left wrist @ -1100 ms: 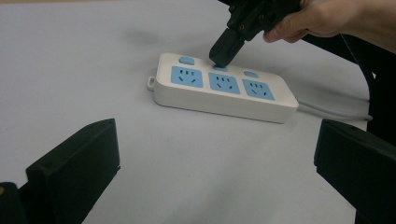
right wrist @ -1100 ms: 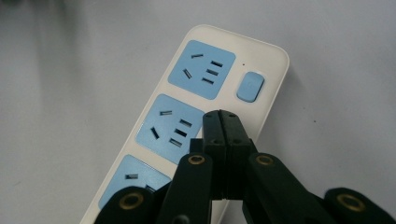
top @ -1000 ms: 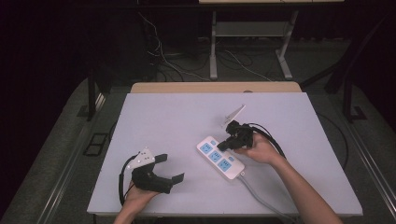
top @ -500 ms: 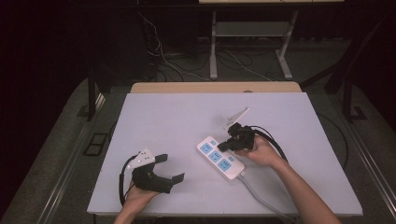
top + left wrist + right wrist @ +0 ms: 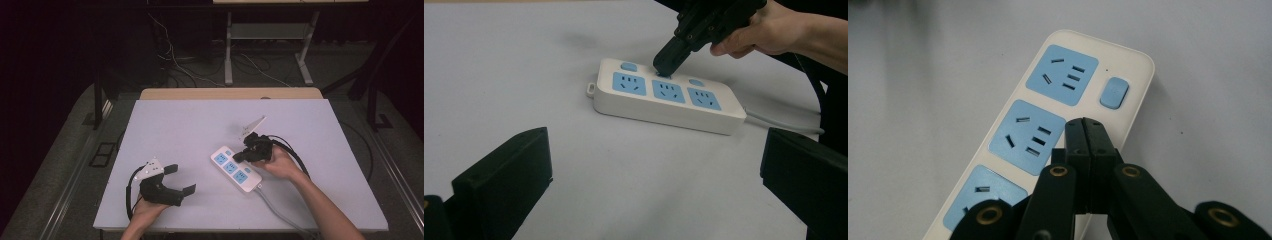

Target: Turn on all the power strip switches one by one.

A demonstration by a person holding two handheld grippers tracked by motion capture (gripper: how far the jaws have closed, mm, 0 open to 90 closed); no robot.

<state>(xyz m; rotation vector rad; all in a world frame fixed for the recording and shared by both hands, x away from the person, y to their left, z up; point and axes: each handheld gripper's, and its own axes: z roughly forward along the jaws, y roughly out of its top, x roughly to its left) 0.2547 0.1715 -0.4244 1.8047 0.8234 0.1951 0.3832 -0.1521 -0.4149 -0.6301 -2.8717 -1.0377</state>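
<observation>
A white power strip (image 5: 235, 171) with three blue sockets and blue switches lies on the table right of centre; it is also in the left gripper view (image 5: 664, 97) and the right gripper view (image 5: 1048, 115). My right gripper (image 5: 237, 156) is shut, nothing between its jaws. Its joined tips (image 5: 1084, 125) point down onto the strip's edge beside the middle socket, in line with the end switch (image 5: 1114, 92). The left gripper view shows that tip (image 5: 664, 67) touching the strip. My left gripper (image 5: 181, 180) rests open at the front left, its jaws (image 5: 654, 175) wide apart and facing the strip.
The strip's grey cable (image 5: 280, 210) runs off towards the table's front right edge. The right gripper's black cable (image 5: 295, 155) loops behind the hand. The pale table top (image 5: 200, 125) has bare room at the back and left. Dark floor and desk legs lie beyond.
</observation>
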